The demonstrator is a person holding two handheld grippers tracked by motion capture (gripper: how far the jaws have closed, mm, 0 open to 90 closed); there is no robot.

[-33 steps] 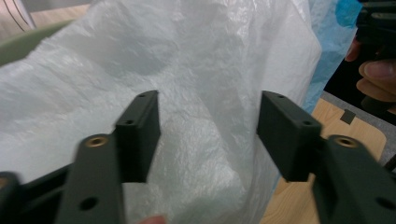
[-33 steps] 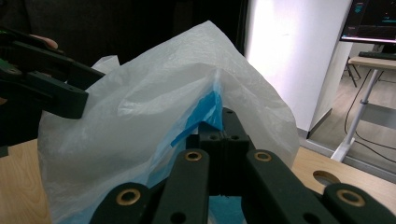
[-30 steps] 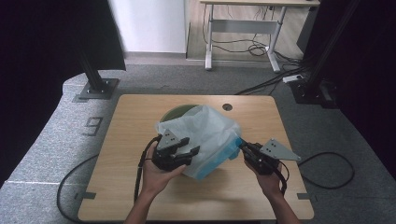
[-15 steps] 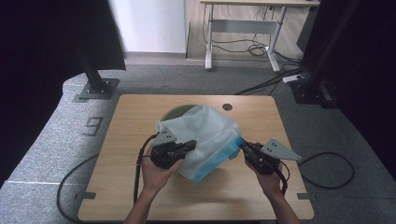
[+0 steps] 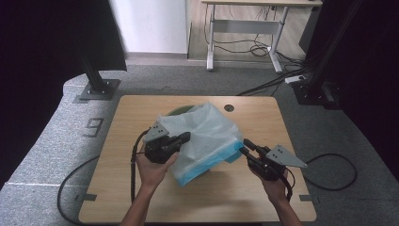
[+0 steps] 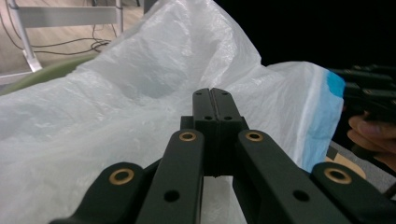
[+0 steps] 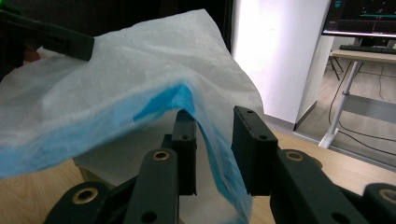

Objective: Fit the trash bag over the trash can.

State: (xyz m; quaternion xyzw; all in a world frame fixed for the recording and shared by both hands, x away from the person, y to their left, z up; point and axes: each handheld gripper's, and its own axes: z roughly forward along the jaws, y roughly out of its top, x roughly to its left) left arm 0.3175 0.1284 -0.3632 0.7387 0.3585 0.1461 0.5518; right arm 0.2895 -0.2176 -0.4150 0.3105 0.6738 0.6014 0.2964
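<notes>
A translucent white plastic bag (image 5: 204, 136) with a blue rim (image 5: 207, 165) lies draped over a green bowl (image 5: 176, 111) in the middle of the wooden table (image 5: 136, 188). My left gripper (image 5: 187, 136) is at the bag's left side. Its jaws meet (image 6: 211, 95) and pinch the white film (image 6: 116, 93). My right gripper (image 5: 245, 145) is at the bag's right corner; its jaws have just been opening. In the right gripper view they stand apart (image 7: 217, 121), and the blue rim (image 7: 210, 149) hangs loosely between them, draped over the left one.
A round cable hole (image 5: 229, 108) sits near the table's far edge. Black stand bases (image 5: 96, 88) (image 5: 314, 92) flank the table on the grey floor. A desk frame (image 5: 244, 28) with cables stands behind. Gripper cables (image 5: 329, 174) trail off both sides.
The left gripper's jaws, apart a second ago, have closed on the bag's left side. The right gripper's jaws have parted around the blue rim. Both hands stay in place.
</notes>
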